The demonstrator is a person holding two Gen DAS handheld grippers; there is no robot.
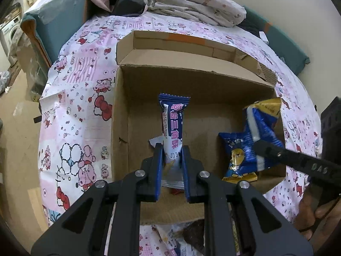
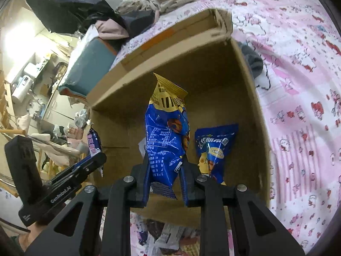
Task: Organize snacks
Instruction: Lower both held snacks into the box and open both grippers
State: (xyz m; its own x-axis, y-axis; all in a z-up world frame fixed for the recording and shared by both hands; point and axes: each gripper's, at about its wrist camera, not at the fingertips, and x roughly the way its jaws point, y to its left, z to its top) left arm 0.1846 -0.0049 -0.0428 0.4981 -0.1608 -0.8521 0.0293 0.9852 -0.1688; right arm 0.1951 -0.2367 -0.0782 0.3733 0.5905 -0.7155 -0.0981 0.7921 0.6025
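My left gripper (image 1: 172, 149) is shut on the lower part of a navy and white snack bar (image 1: 172, 125), which stands upright over the open cardboard box (image 1: 191, 81). My right gripper (image 2: 165, 160) is shut on a blue and yellow snack bag (image 2: 166, 132), also held over the box (image 2: 245, 106). A second blue bag with a cartoon bear (image 1: 238, 155) (image 2: 215, 149) lies inside at the right. In the left wrist view the right gripper (image 1: 264, 149) comes in from the right with its bag (image 1: 262, 119). The right wrist view shows the left gripper (image 2: 93, 160) and the bar (image 2: 93, 140) at the left.
The box sits on a pink cartoon-print cloth (image 1: 81, 106). Loose snack packets (image 1: 187, 239) lie in front of the box's near wall. A heap of bedding (image 1: 191, 2) and a teal cushion (image 1: 57, 21) lie behind it. A white wrapper (image 1: 154, 141) lies on the box floor.
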